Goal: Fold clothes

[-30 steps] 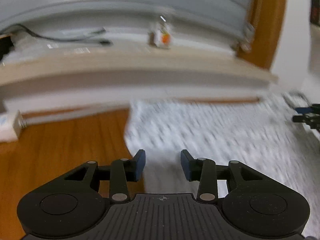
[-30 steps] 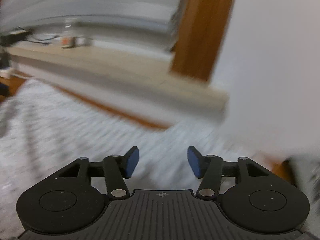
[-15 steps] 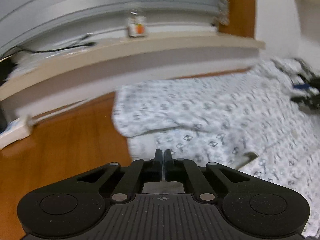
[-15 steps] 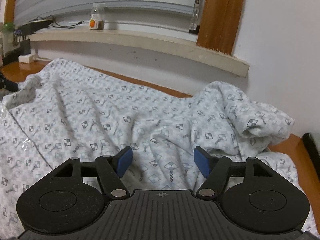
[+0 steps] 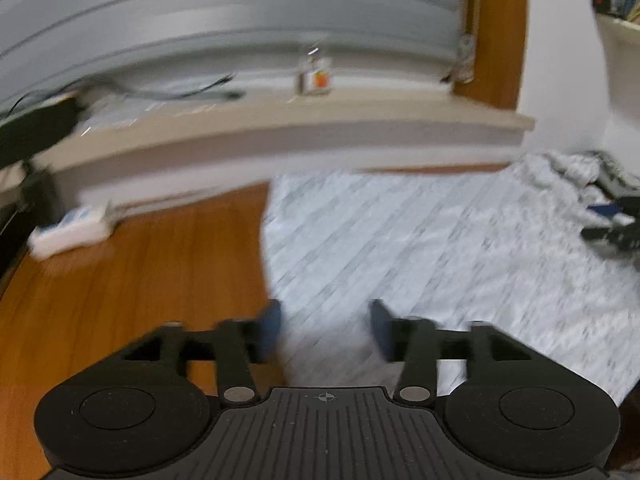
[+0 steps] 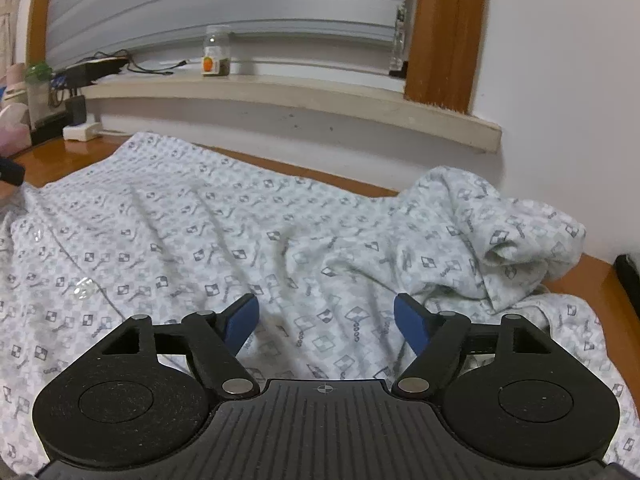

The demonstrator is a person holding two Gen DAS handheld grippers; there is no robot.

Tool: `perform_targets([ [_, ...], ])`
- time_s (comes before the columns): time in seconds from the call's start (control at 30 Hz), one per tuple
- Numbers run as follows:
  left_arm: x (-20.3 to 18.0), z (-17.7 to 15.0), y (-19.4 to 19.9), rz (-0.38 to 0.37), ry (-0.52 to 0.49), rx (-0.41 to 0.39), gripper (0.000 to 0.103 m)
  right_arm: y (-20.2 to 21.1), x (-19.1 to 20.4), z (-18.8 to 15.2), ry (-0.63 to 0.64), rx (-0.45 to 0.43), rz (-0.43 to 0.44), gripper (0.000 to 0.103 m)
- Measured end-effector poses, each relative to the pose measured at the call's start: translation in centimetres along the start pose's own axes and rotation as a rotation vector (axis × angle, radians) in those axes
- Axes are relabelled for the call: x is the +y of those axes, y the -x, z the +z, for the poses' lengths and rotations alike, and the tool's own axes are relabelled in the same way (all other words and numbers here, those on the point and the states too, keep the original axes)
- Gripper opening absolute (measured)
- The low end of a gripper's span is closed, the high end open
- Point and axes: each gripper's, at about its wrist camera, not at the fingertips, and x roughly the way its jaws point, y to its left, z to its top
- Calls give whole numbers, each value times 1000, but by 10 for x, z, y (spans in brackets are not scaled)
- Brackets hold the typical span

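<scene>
Left claw (image 5: 325, 326): mine's wide apart right now, blue pads (image 5: 269, 327) with nothing between them, hanging right over the left edge of the shirt where cloth meets wood. This view is super blurry, so I can't tell if it's touching.

Tabletop (image 5: 140, 280): orange-brown wood, bare on the left side of the left view; a white power strip (image 5: 72, 230) sits at its back edge under the sill.

Shirt (image 6: 240, 232): the thing I'm folding. White-grey check with little printed squares, spread mostly flat across the tabletop, a couple of clear buttons (image 6: 82, 290) down the left part in the right view. Looks pretty wrinkled in the middle.

Bunched sleeve (image 6: 516, 236): far right of the shirt, rolled up in a lump near the wall, sitting higher than the rest.

Right claw (image 6: 325, 320): also wide apart, gripping nothing, low over the middle of the shirt. From the left camera I can see it as a dark shape (image 5: 612, 228) at the shirt's right end.

Windowsill (image 6: 300, 94): runs behind everything, with a small jar (image 6: 216, 51) with an orange label on it, cables (image 6: 152, 66) to the jar's left, and grey blinds (image 6: 224, 0) above.
</scene>
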Motion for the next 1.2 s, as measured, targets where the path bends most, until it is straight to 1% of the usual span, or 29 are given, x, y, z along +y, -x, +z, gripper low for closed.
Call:
perform_targets([
  [0.07, -18, 12, -13, -38, -18, -17, 63, 1, -1, -2, -5, 5, 5, 74],
  [0.1, -29, 18, -20, -59, -25, -26, 73, 2, -1, -3, 4, 8, 4, 74],
  [0.13, -40, 24, -30, -87, -34, -38, 79, 3, 0, -4, 12, 11, 2, 74],
  [0.17, -51, 29, -38, -119, -37, -47, 79, 5, 1, -6, 21, 13, -1, 74],
  [0.23, -70, 38, -61, -167, -32, -38, 79, 7, 1, -8, 33, 13, -24, 74],
  [0.3, -89, 49, -84, -210, -38, -29, 79, 8, -1, -8, 20, 5, -10, 74],
  [0.37, -99, 61, -106, -223, -50, -18, 79, 11, -5, -7, -2, -14, 7, 74],
  [0.4, -104, 67, -117, -229, -56, -12, 79, 13, -9, -5, -33, -13, 15, 74],
  [0.47, -104, 77, -134, -222, -50, -8, 80, 18, -20, 0, -103, -29, 23, 71],
  [0.53, -100, 85, -149, -214, -40, -6, 81, 26, -31, 8, -137, -66, -18, 64],
  [0.57, -97, 88, -155, -210, -32, -5, 81, 30, -38, 13, -139, -78, -60, 64],
  [0.67, -88, 96, -172, -199, -10, -3, 81, 32, -67, 24, -158, -78, -173, 64],
  [0.73, -88, 96, -180, -207, -27, 0, 82, 25, -95, 28, -220, -53, -188, 68],
  [0.8, -88, 95, -187, -215, -44, 3, 83, 15, -115, 30, -277, -23, -169, 72],
  [0.83, -88, 94, -191, -219, -53, 5, 83, 8, -122, 31, -304, -8, -158, 78],
  [0.9, -88, 94, -198, -227, -71, 8, 84, -4, -135, 34, -355, 20, -135, 83],
  [0.97, -88, 92, -199, -256, -91, 12, 88, -15, -140, 36, -387, 31, -123, 83],
  [1.0, -88, 91, -200, -271, -102, 14, 89, -18, -141, 36, -414, 31, -101, 83],
  [1.07, -90, 91, -200, -294, -114, 20, 89, -24, -144, 38, -468, 28, -73, 83],
  [1.2, -93, 90, -200, -306, -130, 39, 94, -35, -153, 45, -530, 27, -82, 83],
])
